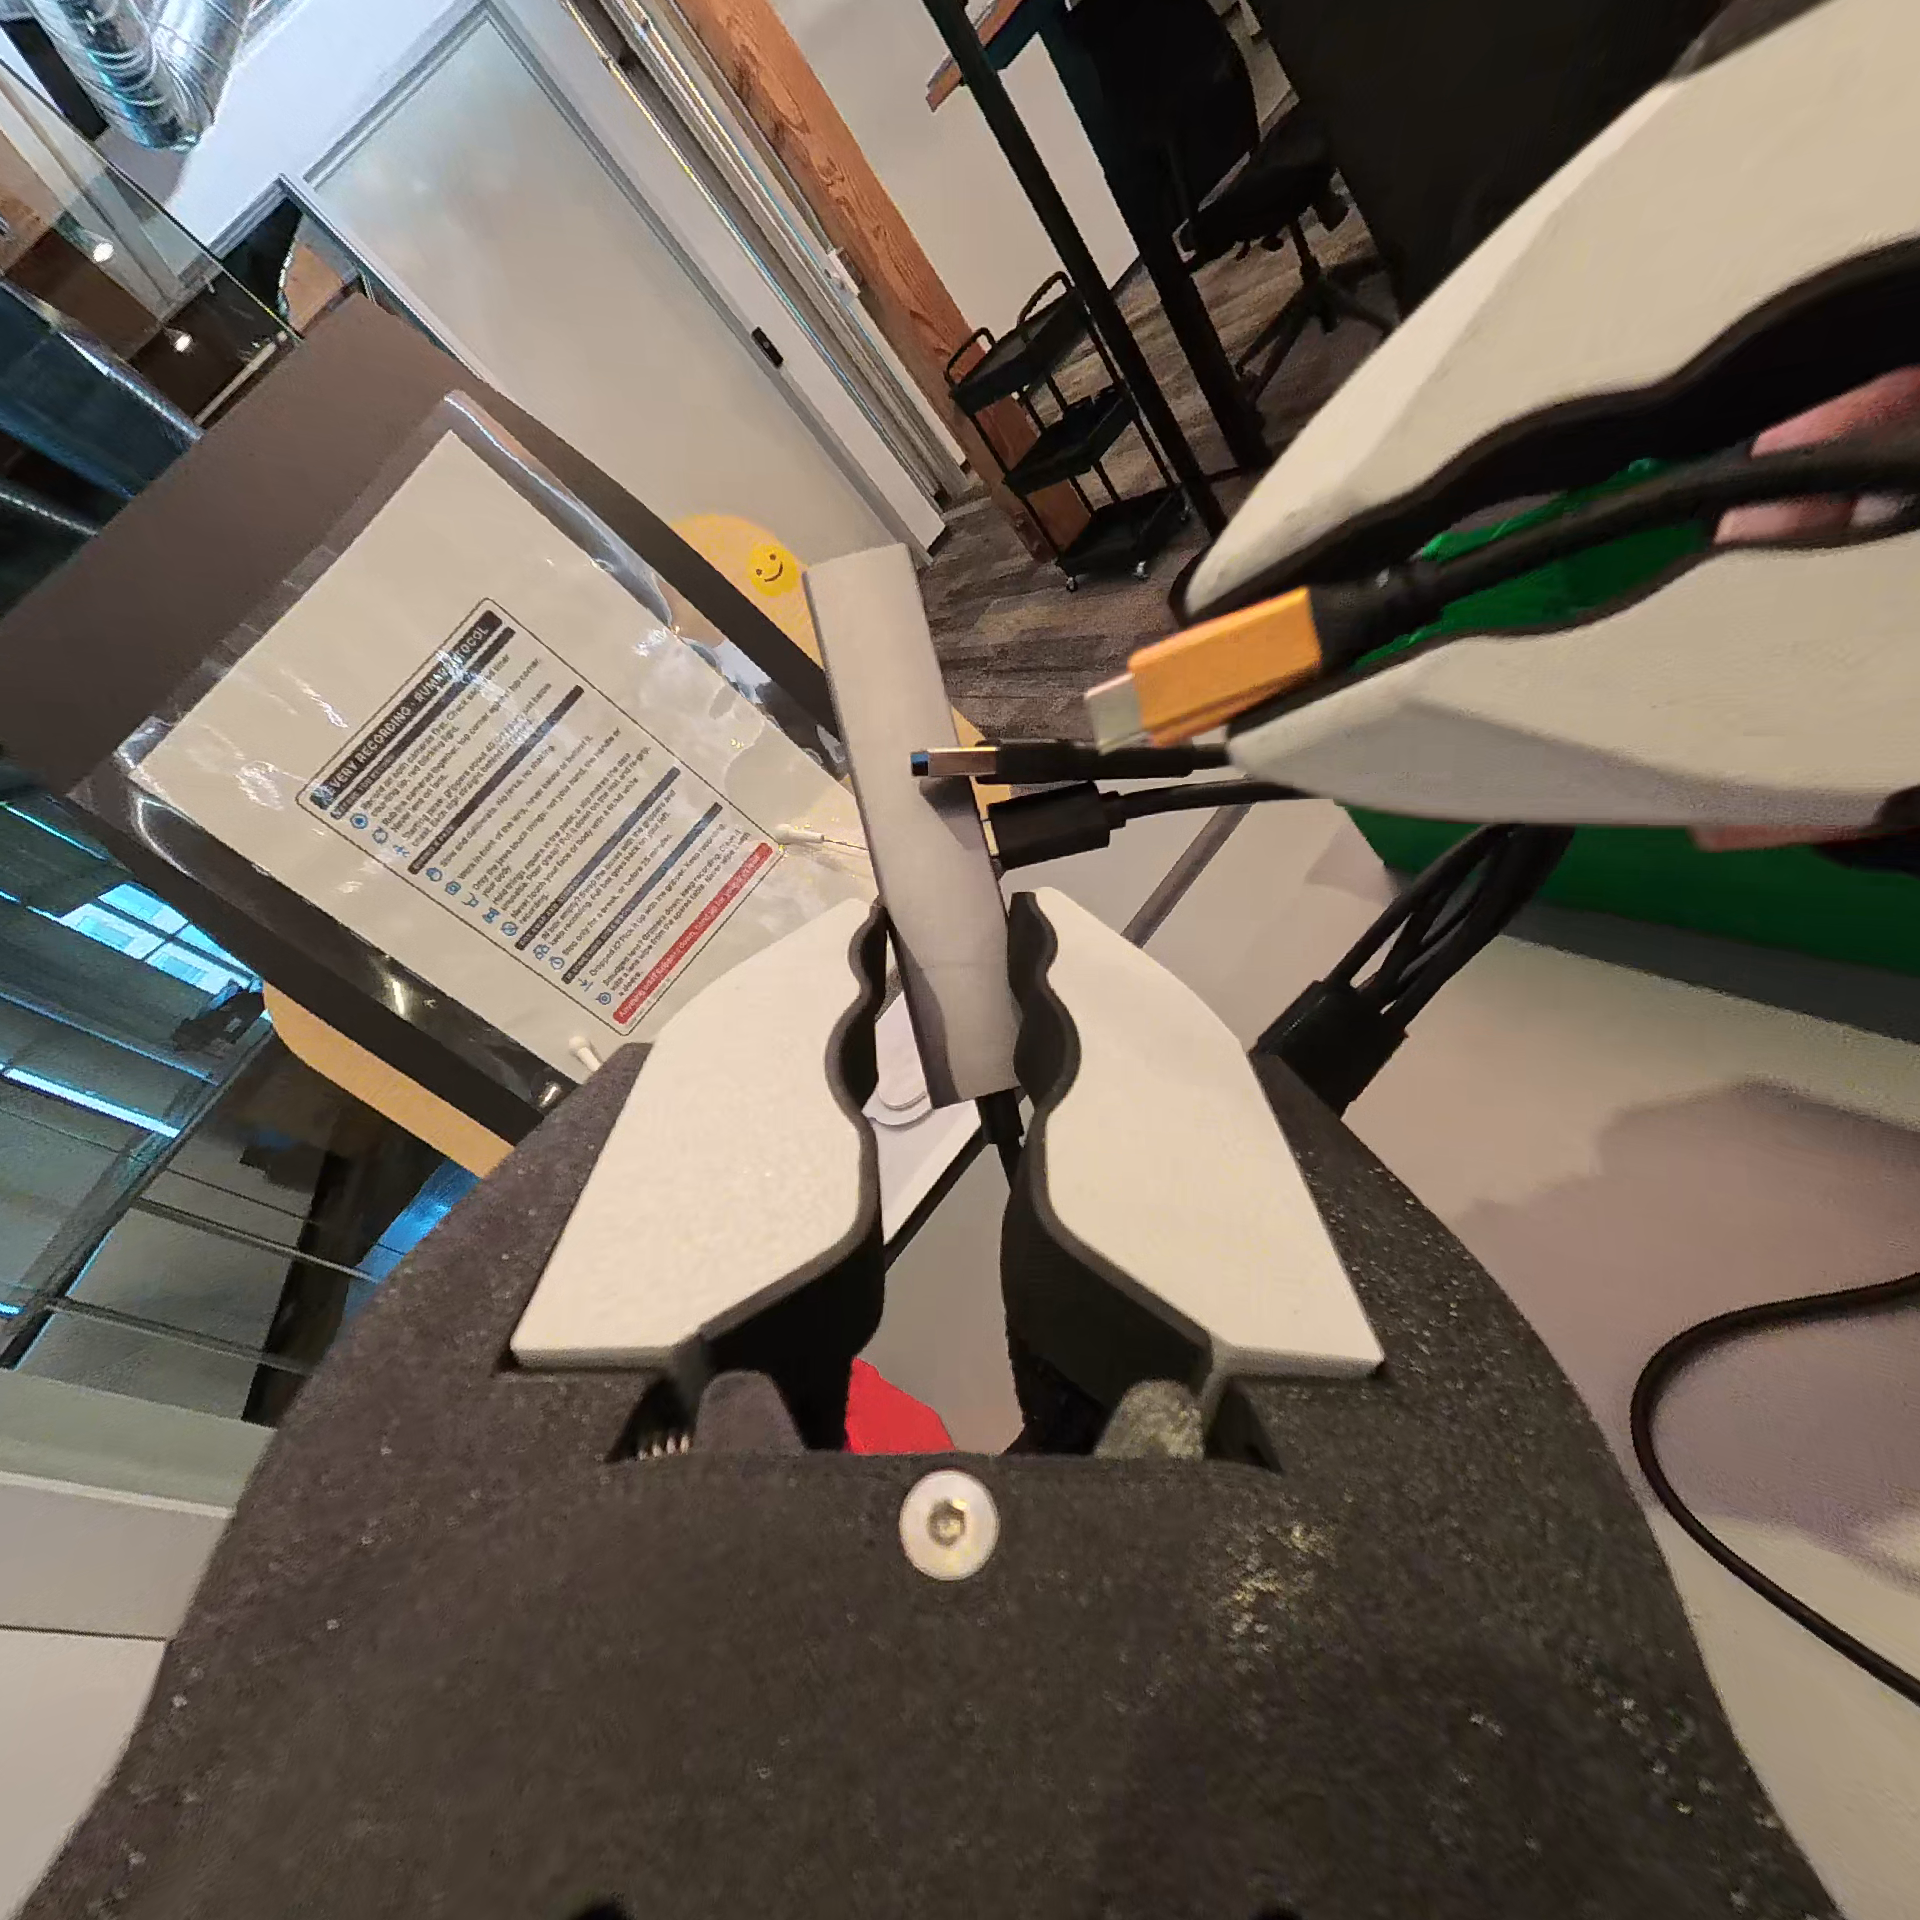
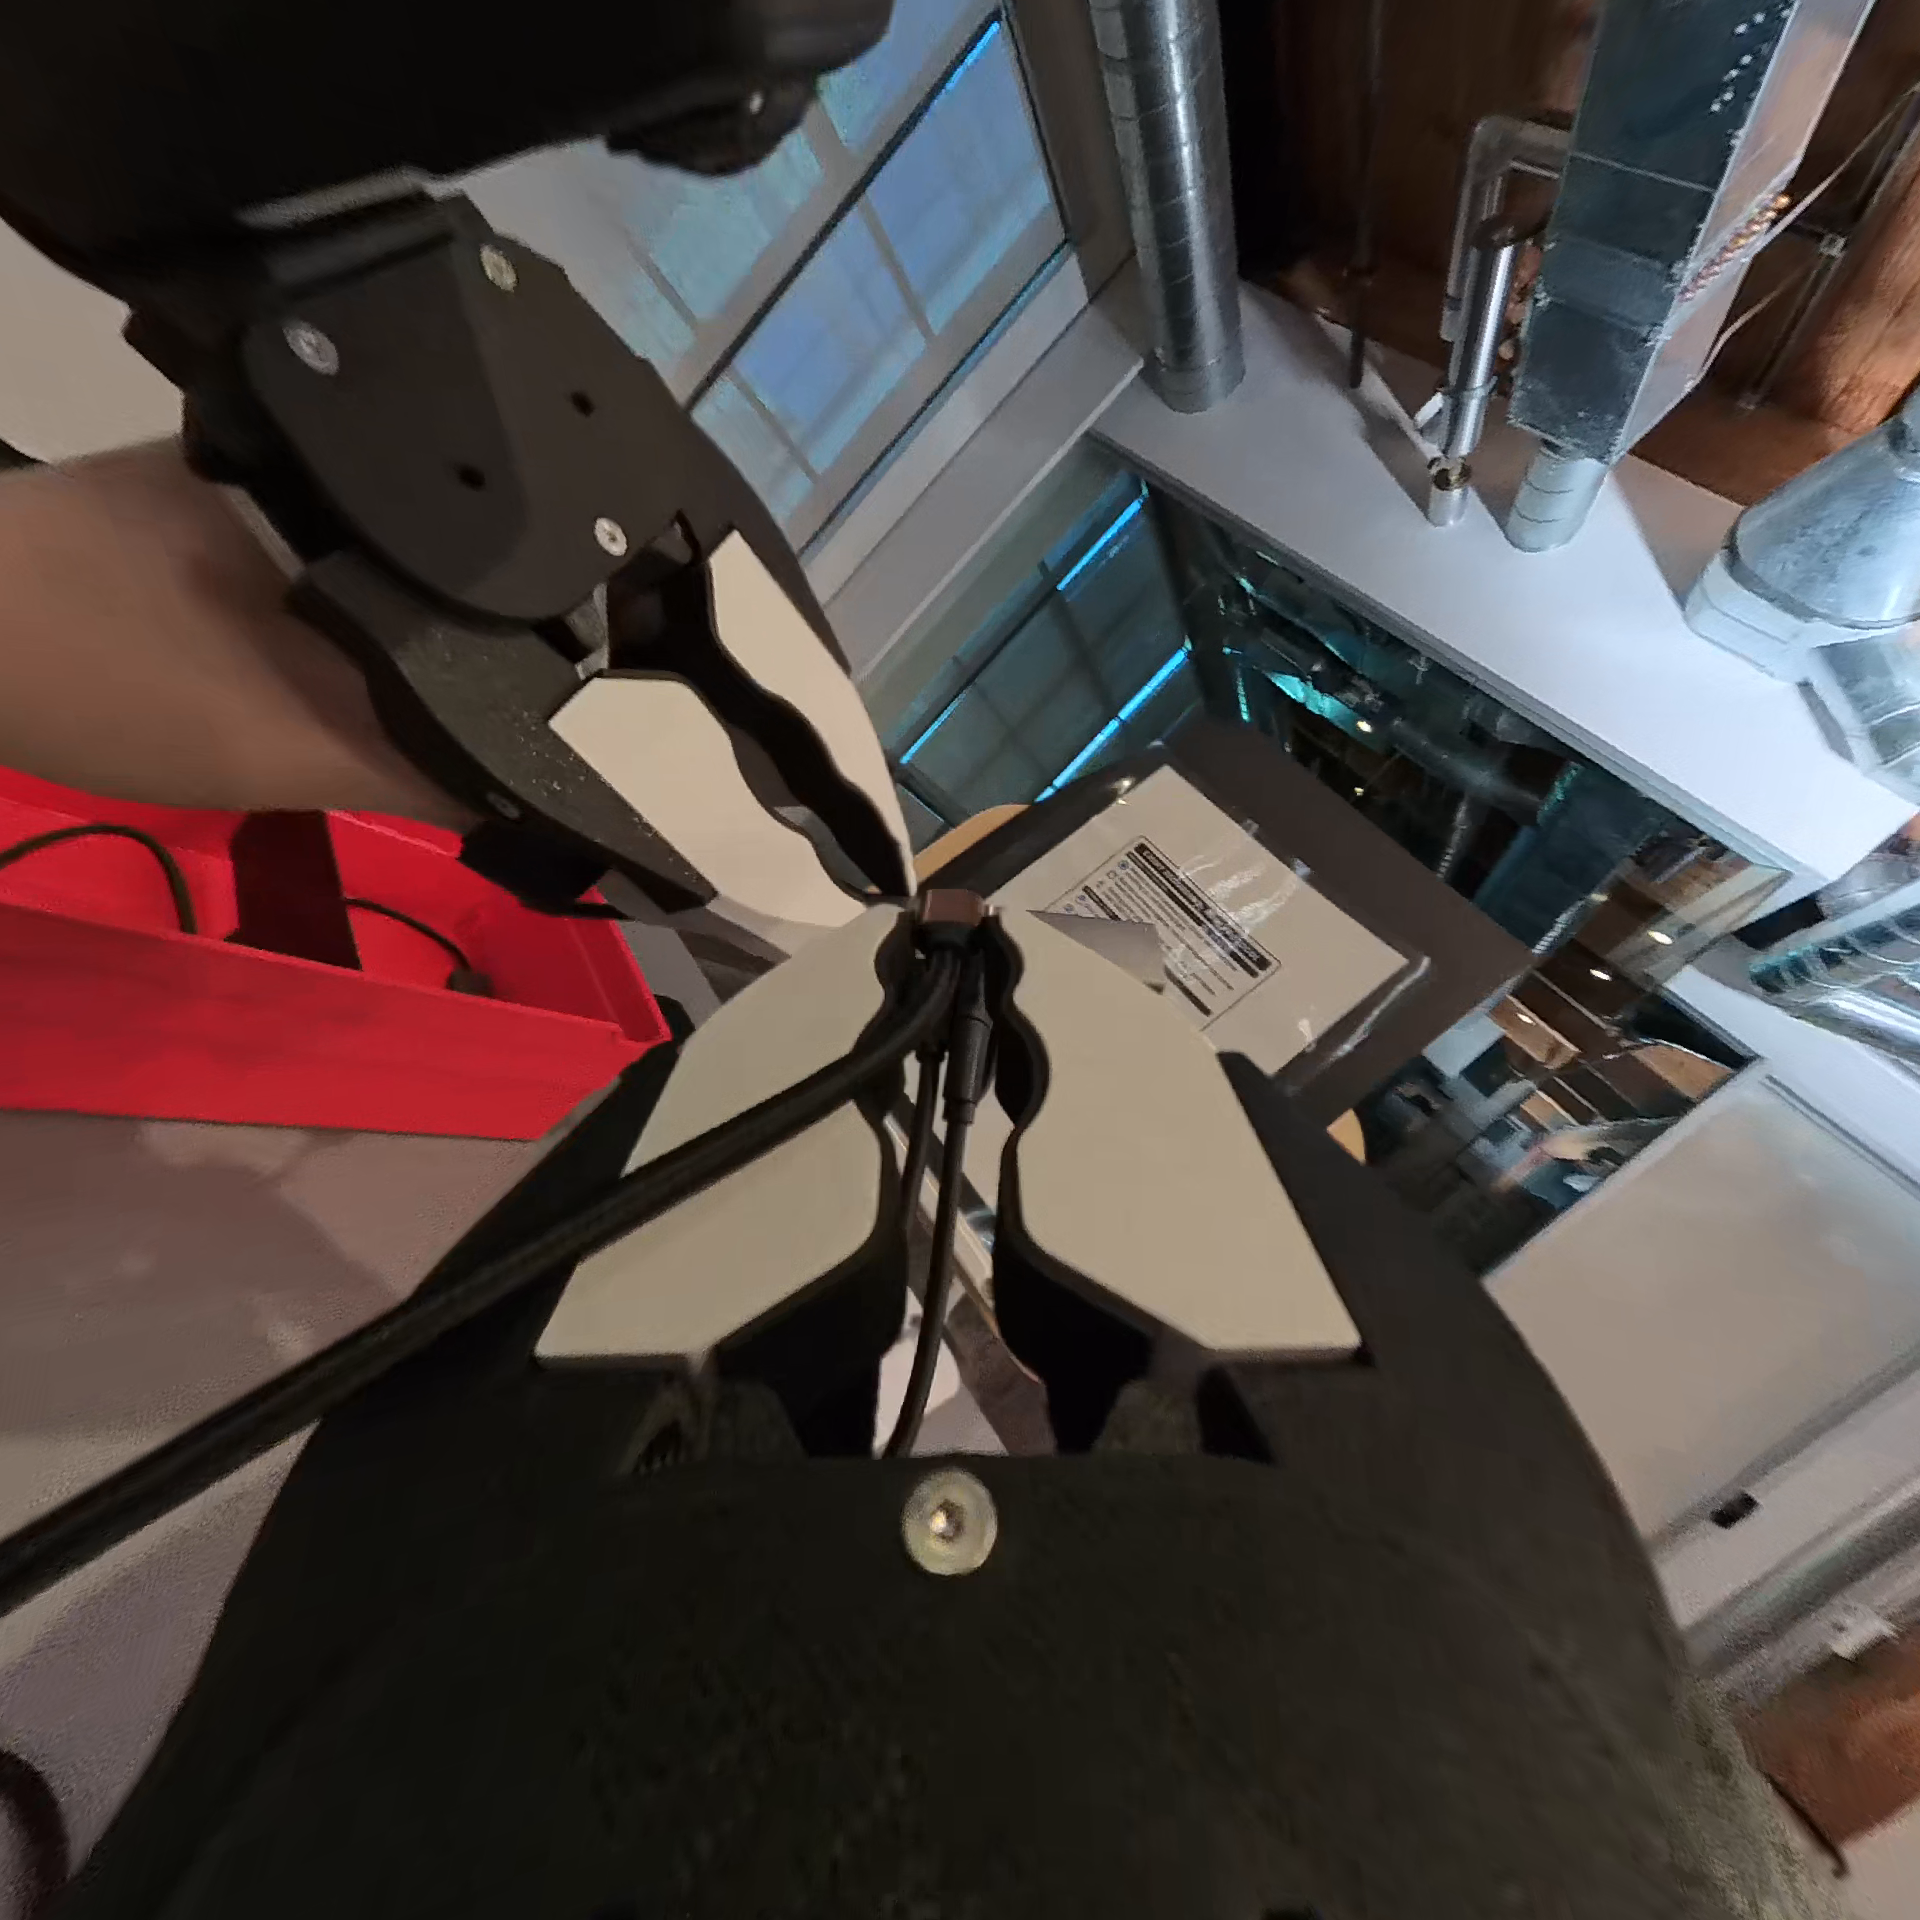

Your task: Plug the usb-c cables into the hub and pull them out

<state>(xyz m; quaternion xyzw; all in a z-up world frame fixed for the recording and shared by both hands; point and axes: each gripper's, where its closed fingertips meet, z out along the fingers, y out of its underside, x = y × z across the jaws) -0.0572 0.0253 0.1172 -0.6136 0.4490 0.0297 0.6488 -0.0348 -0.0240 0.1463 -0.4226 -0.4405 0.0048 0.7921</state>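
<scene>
My left gripper is shut on the lower end of a grey USB hub and holds it upright above the table. My right gripper comes in from the upper right, shut on an orange USB-C plug. The plug's metal tip points at the hub's right side, a short gap away. A black USB-A plug and a second black plug sit against the hub just below it. In the right wrist view my right gripper pinches the plug, with black cables trailing back. The left gripper meets it from the upper left.
A white table lies below, with a loose black cable. A red bin holding a cable is at left. A green object is at right. A laminated sheet stands behind the hub. A black cable bundle hangs nearby. Some 6 centimeters of space lies between my two pairs of fingers.
</scene>
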